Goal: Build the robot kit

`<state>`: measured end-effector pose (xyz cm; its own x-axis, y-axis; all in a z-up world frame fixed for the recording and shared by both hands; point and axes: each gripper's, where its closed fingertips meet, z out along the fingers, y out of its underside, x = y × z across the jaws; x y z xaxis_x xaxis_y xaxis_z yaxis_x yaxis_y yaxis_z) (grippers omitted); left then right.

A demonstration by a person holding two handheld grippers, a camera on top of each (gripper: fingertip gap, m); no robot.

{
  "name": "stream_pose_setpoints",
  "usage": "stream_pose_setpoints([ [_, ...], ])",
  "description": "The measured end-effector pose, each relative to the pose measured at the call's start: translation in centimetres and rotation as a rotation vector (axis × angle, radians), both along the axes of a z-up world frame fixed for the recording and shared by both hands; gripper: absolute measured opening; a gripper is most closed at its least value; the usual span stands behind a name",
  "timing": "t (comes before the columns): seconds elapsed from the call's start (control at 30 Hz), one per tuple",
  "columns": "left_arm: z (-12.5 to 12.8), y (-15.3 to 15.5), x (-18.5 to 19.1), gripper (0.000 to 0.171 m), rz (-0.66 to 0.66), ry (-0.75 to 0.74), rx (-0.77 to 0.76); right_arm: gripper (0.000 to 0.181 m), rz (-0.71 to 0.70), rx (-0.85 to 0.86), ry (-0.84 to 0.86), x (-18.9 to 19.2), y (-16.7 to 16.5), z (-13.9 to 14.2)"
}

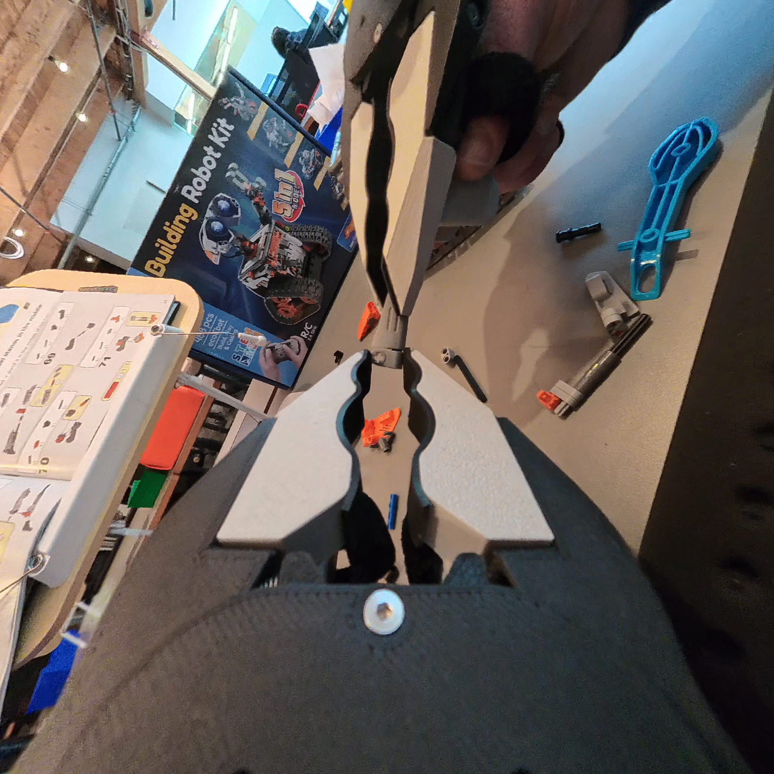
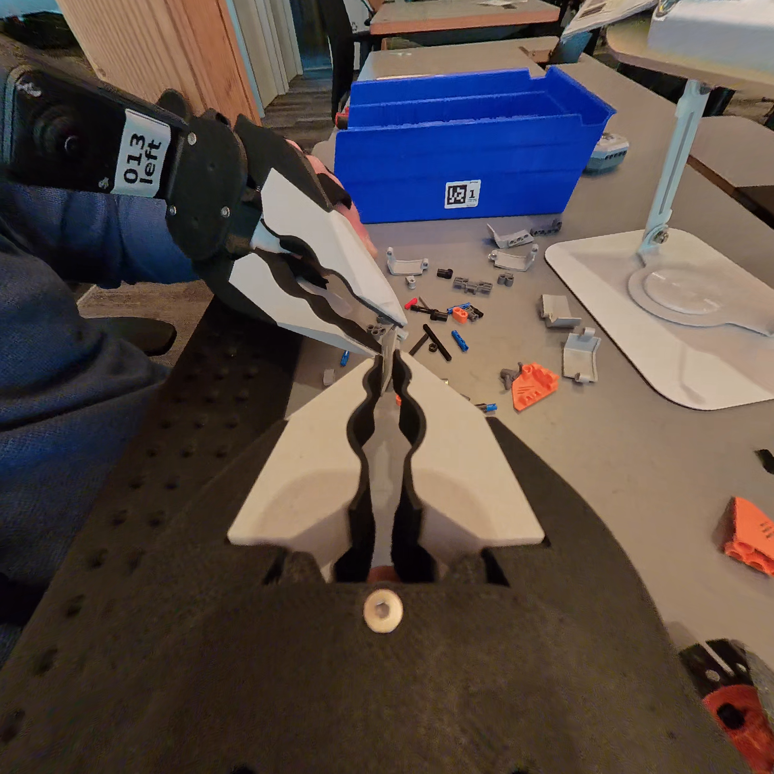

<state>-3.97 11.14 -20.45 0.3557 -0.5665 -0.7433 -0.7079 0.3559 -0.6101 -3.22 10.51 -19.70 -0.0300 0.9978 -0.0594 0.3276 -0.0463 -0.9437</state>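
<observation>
The left tool (image 1: pixel 387 356) is nearly closed, its fingertips pinching the lower end of a small grey part (image 1: pixel 390 335) at the centre of the left wrist view. The right tool (image 2: pixel 389 362) is likewise nearly closed, and its tips clamp the opposite end of the same part. Whether this is one piece or two pieces mated cannot be told. The two tools meet tip to tip, at an angle to each other, with the part held off the tabletop (image 1: pixel 523 335). Each hold is at the extreme fingertips only, with the scalloped inner pads behind left unused. Such a hold looks likely to let the part pivot. It is judged best kept firm and square, with any force directed along the part's long axis. In the left wrist view, orange parts (image 1: pixel 381 425) and a blue pin (image 1: pixel 392 511) show on the tabletop through the gap between the fingers. A black axle (image 1: pixel 471 377) lies just right of the tips. Farther right lie a grey-and-orange assembly (image 1: pixel 603 347) and, at upper right, a blue lever (image 1: pixel 666 201). A kit box (image 1: pixel 234 234) stands at upper left, with a booklet (image 1: pixel 63 377) at the left edge. In the right wrist view, loose parts lie scattered beyond the tips, before a blue bin (image 2: pixel 460 138) at upper centre. An orange panel (image 2: pixel 534 385) lies right of centre, near a white stand base (image 2: pixel 670 314).
</observation>
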Motion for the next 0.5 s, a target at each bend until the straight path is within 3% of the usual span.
stream_pose_setpoints([
  [0.5,0.66,-0.17,0.06,0.011,0.049,0.027,0.109,0.000,-0.019,-0.073,0.026,-0.28,-0.15,0.28],
])
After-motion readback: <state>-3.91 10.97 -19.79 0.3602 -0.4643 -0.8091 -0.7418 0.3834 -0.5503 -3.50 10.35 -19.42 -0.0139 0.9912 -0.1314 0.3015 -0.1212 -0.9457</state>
